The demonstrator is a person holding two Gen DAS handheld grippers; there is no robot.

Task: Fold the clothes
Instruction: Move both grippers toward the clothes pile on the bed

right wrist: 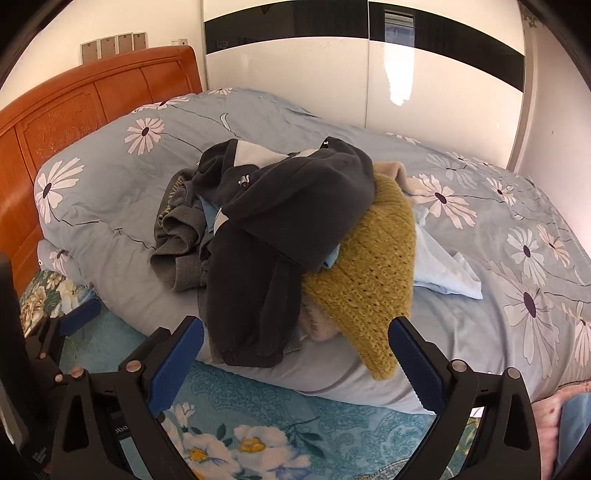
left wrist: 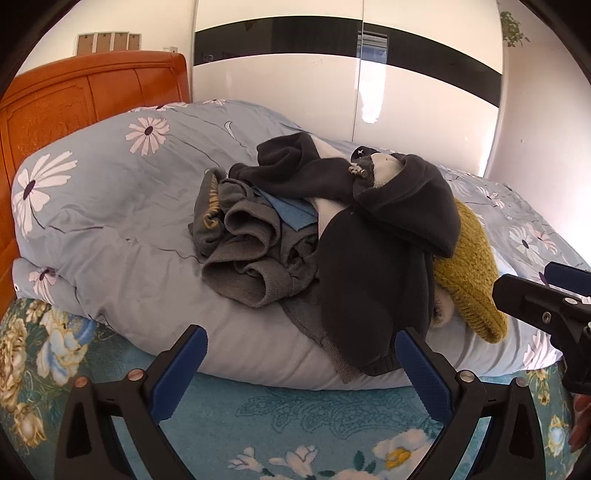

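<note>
Beyond both tongs (left wrist: 299, 369) (right wrist: 295, 354) (spread, seemingly empty): clothes heap (left wrist: 332, 229) (right wrist: 280, 236).

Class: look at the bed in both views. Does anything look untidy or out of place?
Yes. Unfolded clothes lie heaped on the folded floral duvet: a dark hoodie sprawls over a mustard knit sweater and a crumpled grey garment. Nothing looks damaged or spilled.

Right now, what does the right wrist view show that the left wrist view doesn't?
Right wrist only: a pale blue garment spread on the quilt to the right of the pile, a beige piece behind the yellow knit, and the left gripper at the left edge.

Left wrist only: the right gripper at the right edge, and a plant at top right.

Both: the dark hoodie, grey sweater, yellow knit, floral quilt, headboard; each view's own gripper is open and empty.
</note>
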